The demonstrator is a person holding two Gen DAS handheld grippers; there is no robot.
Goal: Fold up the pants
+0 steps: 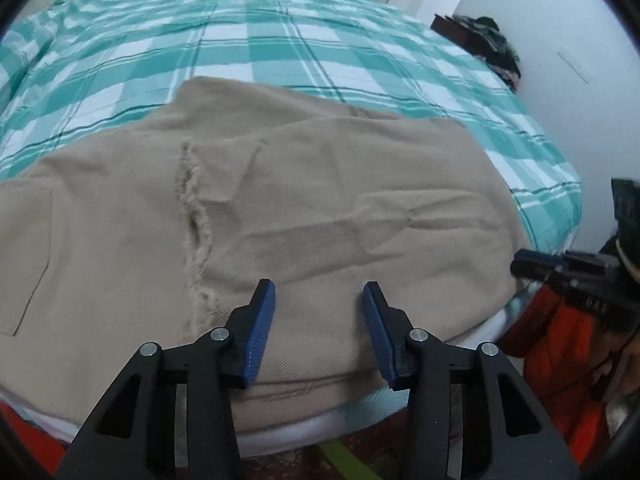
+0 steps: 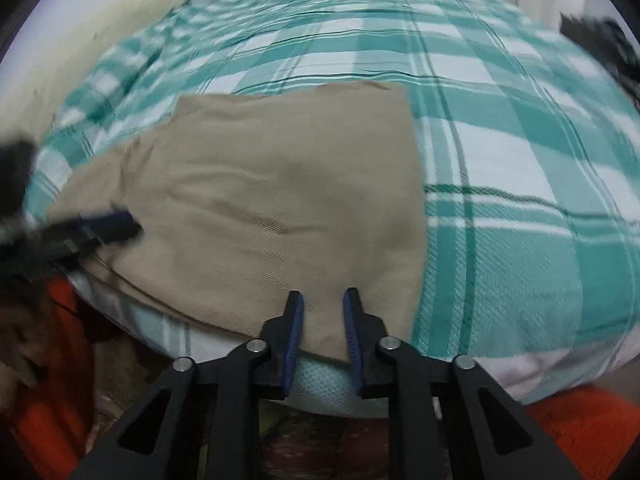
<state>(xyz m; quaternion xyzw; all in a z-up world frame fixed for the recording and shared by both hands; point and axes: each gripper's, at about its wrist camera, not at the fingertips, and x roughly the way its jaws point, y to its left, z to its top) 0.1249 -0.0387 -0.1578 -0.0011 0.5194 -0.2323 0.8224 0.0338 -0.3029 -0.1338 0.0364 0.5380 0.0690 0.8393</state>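
Note:
Beige pants point(image 1: 320, 184) lie flat on a teal and white checked bed cover point(image 1: 280, 40), reaching down to the bed's near edge. A frayed seam point(image 1: 192, 216) runs down them, and a patch pocket point(image 1: 24, 260) shows at the left. My left gripper point(image 1: 319, 286) hovers over the pants near that edge, open, with nothing pinched. In the right wrist view the pants point(image 2: 260, 200) end in a straight right side. My right gripper point(image 2: 324, 294) sits over their near edge, its jaws narrowly apart with cloth showing in the gap. The left gripper point(image 2: 116, 220) appears blurred at the left.
The checked cover point(image 2: 520, 160) spreads beyond the pants to the right and far side. A dark pile of clothes point(image 1: 488, 40) sits at the far right by a white wall. A person's orange sleeve point(image 1: 560, 340) is at the bed's near right corner.

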